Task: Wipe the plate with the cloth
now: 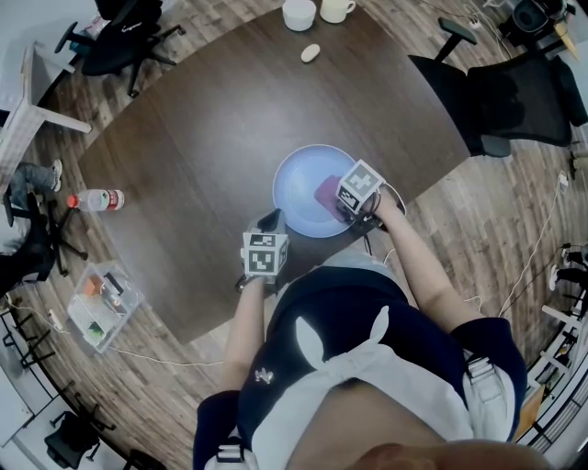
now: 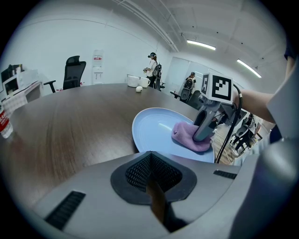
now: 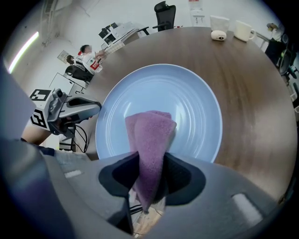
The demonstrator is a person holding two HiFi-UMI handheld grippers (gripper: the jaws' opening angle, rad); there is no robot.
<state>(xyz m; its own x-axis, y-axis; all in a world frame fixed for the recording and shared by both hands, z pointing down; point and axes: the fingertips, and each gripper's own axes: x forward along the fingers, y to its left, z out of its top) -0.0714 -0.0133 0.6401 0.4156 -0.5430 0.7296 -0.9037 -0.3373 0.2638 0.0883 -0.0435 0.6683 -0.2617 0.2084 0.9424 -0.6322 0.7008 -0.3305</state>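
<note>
Seen from above, a person stands at the near edge of a dark brown wooden table (image 1: pixel 184 147), with a gripper in each hand.

A pale blue plate (image 1: pixel 296 184) sits close to the near edge, just in front of the person. The only thing on it is a folded purple cloth (image 1: pixel 327 192), which lies on the right part of the plate, touching its surface.

The right gripper (image 1: pixel 338 204) points steeply down over that side of the plate. Its two jaws are closed on the near end of the cloth, and the free end spreads out onto the plate.

The left gripper (image 1: pixel 269 221) is over bare table at the near edge, just left of the plate and not touching it. Its jaws are closed together with nothing between them.

At the far edge stand a white bowl (image 1: pixel 299 14) and a white mug (image 1: pixel 336 9), side by side; their contents cannot be made out. A small pale oval object (image 1: pixel 310 52) lies just in front of them.

A clear bottle (image 1: pixel 95 199) with a red cap and red label is at the left edge.

On the floor beyond the left edge is a clear plastic bin (image 1: pixel 103 308). It holds small orange and green items too small to identify.
</note>
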